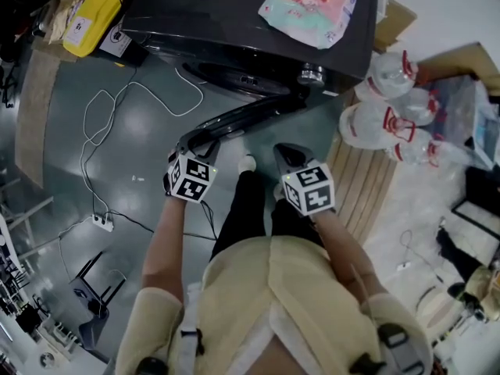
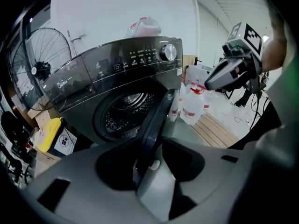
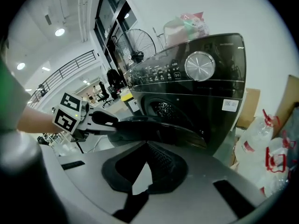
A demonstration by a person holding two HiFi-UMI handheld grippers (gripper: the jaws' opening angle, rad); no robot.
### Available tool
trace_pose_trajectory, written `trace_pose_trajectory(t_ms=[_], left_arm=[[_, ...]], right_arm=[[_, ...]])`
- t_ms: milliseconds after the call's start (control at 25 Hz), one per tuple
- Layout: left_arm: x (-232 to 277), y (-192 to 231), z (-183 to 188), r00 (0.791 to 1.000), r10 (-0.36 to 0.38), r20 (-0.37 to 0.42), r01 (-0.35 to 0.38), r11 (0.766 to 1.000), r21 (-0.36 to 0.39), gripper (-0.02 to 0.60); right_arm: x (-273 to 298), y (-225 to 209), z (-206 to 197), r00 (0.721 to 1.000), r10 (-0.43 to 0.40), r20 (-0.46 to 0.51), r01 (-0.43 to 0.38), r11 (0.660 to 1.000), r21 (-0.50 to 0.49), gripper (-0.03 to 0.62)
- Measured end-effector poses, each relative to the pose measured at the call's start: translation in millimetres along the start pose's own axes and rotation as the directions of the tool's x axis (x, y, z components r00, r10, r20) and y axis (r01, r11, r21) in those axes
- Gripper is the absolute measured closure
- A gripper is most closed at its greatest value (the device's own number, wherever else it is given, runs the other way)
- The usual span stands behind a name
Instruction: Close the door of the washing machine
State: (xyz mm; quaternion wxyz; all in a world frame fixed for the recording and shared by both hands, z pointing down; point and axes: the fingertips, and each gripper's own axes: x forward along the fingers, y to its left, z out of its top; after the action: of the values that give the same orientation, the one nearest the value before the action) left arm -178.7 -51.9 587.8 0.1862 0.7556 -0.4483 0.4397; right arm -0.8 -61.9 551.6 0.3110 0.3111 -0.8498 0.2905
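A dark front-loading washing machine (image 1: 234,22) stands ahead with its round door (image 1: 242,116) swung out toward me. The drum opening (image 2: 126,113) is uncovered. My left gripper (image 1: 195,143) is at the door's free edge; in the left gripper view the door rim (image 2: 154,125) runs between its spread jaws, and the pads do not press on it. My right gripper (image 1: 287,156) hangs just right of the door, apart from it, its tips together and holding nothing. The right gripper view shows the door (image 3: 154,127) edge-on with the left gripper (image 3: 100,120) at its end.
A pink bag (image 1: 308,6) lies on top of the machine. Several water bottles (image 1: 383,119) and a wooden pallet (image 1: 367,178) sit to the right. A white cable and power strip (image 1: 101,223) lie on the floor at left, near a yellow box (image 1: 90,22). A fan (image 2: 44,64) stands left of the machine.
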Motion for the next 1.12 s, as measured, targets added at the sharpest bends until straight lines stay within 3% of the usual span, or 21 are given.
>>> trace_pose_trajectory(t_ms=[1120], left_arm=[[37,78,40,0.998,-0.054,0.043,0.044,0.979,0.198,0.41]], right_arm=[[26,-11,2,0.997,-0.071,-0.024,0.072,0.995,0.072,0.589]])
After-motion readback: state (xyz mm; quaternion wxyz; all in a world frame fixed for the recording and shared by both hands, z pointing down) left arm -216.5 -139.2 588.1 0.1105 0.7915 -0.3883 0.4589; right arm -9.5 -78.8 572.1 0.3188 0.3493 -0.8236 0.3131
